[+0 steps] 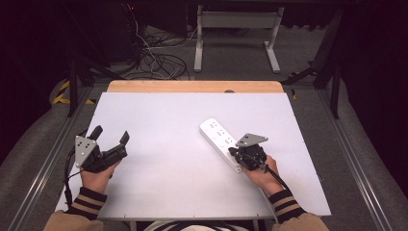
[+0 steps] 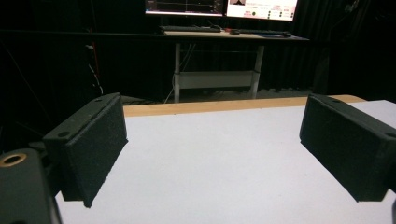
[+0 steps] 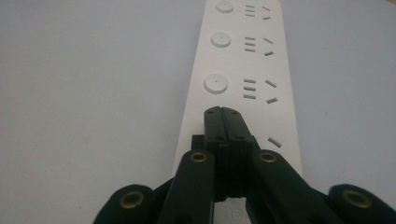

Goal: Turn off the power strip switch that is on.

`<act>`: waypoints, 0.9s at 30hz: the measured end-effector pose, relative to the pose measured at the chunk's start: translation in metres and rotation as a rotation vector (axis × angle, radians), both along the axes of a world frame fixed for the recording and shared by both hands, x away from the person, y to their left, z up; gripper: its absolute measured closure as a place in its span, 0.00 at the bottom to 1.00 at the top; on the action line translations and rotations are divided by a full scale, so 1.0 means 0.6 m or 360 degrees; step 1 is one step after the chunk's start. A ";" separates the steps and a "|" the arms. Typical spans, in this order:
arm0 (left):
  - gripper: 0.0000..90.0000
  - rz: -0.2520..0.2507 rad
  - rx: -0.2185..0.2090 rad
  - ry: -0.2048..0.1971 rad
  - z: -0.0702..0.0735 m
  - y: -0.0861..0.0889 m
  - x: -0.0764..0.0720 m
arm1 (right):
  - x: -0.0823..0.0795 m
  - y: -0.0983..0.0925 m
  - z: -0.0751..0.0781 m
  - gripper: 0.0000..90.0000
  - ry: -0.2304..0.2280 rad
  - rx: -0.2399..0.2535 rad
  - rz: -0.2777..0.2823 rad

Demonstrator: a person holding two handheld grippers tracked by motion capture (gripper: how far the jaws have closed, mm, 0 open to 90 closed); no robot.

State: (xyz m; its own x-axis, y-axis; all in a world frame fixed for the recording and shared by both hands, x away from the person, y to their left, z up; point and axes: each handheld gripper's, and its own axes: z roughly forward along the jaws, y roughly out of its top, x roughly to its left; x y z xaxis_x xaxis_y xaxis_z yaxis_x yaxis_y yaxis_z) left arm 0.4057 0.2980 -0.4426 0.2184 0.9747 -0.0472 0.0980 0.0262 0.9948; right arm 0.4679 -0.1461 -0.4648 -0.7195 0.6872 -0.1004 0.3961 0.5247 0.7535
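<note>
A white power strip (image 1: 217,134) with several round buttons and socket slots lies slanted on the white table top (image 1: 163,163), right of centre. My right gripper (image 1: 234,152) is at the strip's near end, its jaws pressed together with nothing between them. In the right gripper view the joined tips (image 3: 222,113) sit over the power strip (image 3: 243,60), just short of the nearest visible round button (image 3: 215,84); whether they touch it I cannot tell. My left gripper (image 1: 111,134) rests at the table's left side, jaws spread wide and empty. The left gripper view has the left gripper (image 2: 215,123) facing bare table.
A wooden strip (image 1: 192,86) runs along the table's far edge. Beyond it stand a white desk frame (image 1: 235,33) and loose cables (image 1: 154,60) on the floor. Monitors (image 2: 219,7) glow on a far desk. Metal rails (image 1: 43,163) flank the table.
</note>
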 end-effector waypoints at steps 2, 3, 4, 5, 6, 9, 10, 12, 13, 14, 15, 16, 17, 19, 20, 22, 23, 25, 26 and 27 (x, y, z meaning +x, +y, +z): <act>0.09 0.0002 -0.0001 0.0002 0.000 0.000 0.000 | 0.000 0.000 0.000 1.00 -0.0003 0.0000 0.0000; 0.09 0.0001 -0.0002 0.0004 0.000 0.001 0.001 | -0.001 0.001 0.000 1.00 -0.0007 -0.0004 -0.0002; 0.09 0.0001 -0.0001 0.0005 0.000 0.001 0.001 | -0.001 0.001 0.000 1.00 -0.0013 -0.0010 -0.0003; 0.09 0.0000 -0.0002 0.0004 0.000 0.000 0.001 | -0.002 0.002 -0.001 1.00 -0.0022 -0.0019 -0.0001; 0.09 -0.0001 -0.0001 0.0004 0.000 0.000 0.001 | -0.002 0.002 -0.001 1.00 -0.0022 -0.0019 -0.0001; 0.09 -0.0001 -0.0004 0.0006 0.000 0.000 0.001 | -0.004 0.004 0.000 1.00 -0.0023 -0.0027 -0.0013; 0.09 -0.0003 -0.0004 0.0007 0.000 0.000 0.000 | -0.004 0.004 -0.001 1.00 -0.0020 -0.0024 -0.0009; 0.09 -0.0001 -0.0003 0.0005 0.000 0.000 0.000 | -0.003 0.004 -0.003 1.00 0.0005 0.0010 0.0000; 0.09 -0.0001 -0.0009 0.0003 0.000 0.000 0.000 | -0.008 0.011 -0.004 1.00 -0.0065 -0.0063 0.0001; 0.09 -0.0002 -0.0010 0.0004 0.001 0.001 0.000 | -0.009 0.013 -0.004 1.00 -0.0092 -0.0092 0.0006; 0.09 -0.0001 -0.0008 0.0003 0.001 0.001 0.000 | -0.009 0.013 -0.004 1.00 -0.0092 -0.0092 0.0006; 0.09 0.0002 -0.0005 0.0003 0.001 0.002 -0.001 | -0.010 0.015 -0.004 1.00 -0.0091 -0.0086 -0.0004; 0.09 0.0002 -0.0004 0.0002 0.001 0.002 -0.001 | -0.009 0.014 -0.004 1.00 -0.0084 -0.0085 -0.0006; 0.09 0.0002 -0.0008 0.0005 0.000 0.002 0.000 | -0.011 0.015 -0.004 1.00 -0.0094 -0.0099 -0.0009; 0.09 0.0000 -0.0007 0.0006 0.000 0.002 0.000 | -0.011 0.016 -0.004 1.00 -0.0093 -0.0100 -0.0012; 0.09 -0.0001 -0.0007 0.0006 0.000 0.001 0.000 | -0.009 0.015 -0.003 1.00 -0.0082 -0.0091 -0.0012; 0.09 -0.0001 -0.0007 0.0006 0.000 0.001 0.000 | -0.009 0.014 -0.003 1.00 -0.0073 -0.0081 -0.0012; 0.09 0.0002 -0.0005 0.0004 0.000 0.002 -0.001 | -0.008 0.014 -0.003 1.00 -0.0069 -0.0078 -0.0012; 0.09 0.0002 -0.0006 0.0005 0.000 0.002 -0.001 | -0.008 0.014 -0.003 1.00 -0.0069 -0.0078 -0.0012; 0.09 0.0001 -0.0005 0.0008 0.000 0.002 0.000 | -0.008 0.013 -0.002 1.00 -0.0063 -0.0073 -0.0012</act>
